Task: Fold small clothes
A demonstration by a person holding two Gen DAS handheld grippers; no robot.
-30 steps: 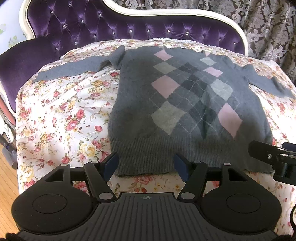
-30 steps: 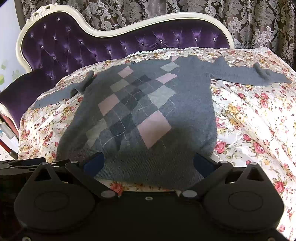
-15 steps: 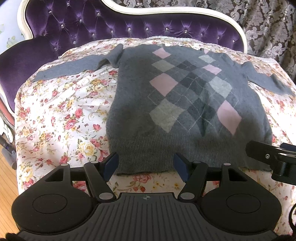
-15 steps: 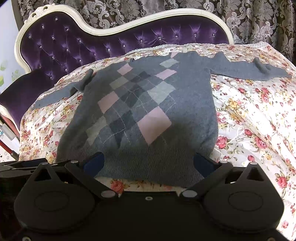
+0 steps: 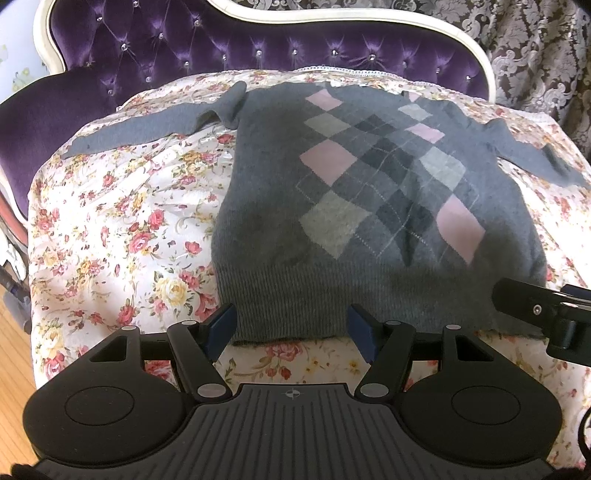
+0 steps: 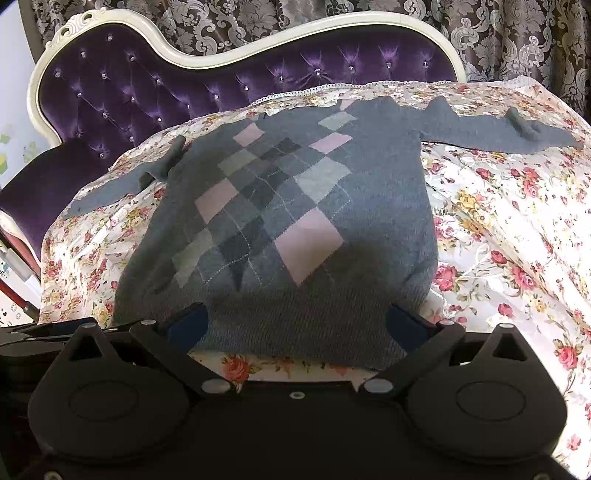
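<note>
- A grey sweater (image 5: pixel 369 206) with pink, light grey and dark grey diamonds on its front lies flat and face up on a flowered sheet (image 5: pixel 122 229), with its ribbed hem at the near edge and its neck at the far end.
- Both sleeves are spread outward: the left sleeve (image 5: pixel 147 129) runs toward the far left, and the right sleeve (image 6: pixel 498 133) runs toward the far right with a small bump of cloth near its cuff.
- The left hand-held gripper (image 5: pixel 291 326) hangs just above the near left part of the hem, its blue-padded jaws apart with nothing between them.
- The right hand-held gripper (image 6: pixel 297 325) hangs over the near right part of the hem, its jaws spread wide and clear of the cloth.
- The sheet covers a sofa with a tufted purple back (image 6: pixel 221 92) in a cream carved frame.
- A patterned curtain (image 6: pixel 498 33) hangs behind the sofa.
- Wooden floor (image 5: pixel 13 369) shows at the near left.
</note>
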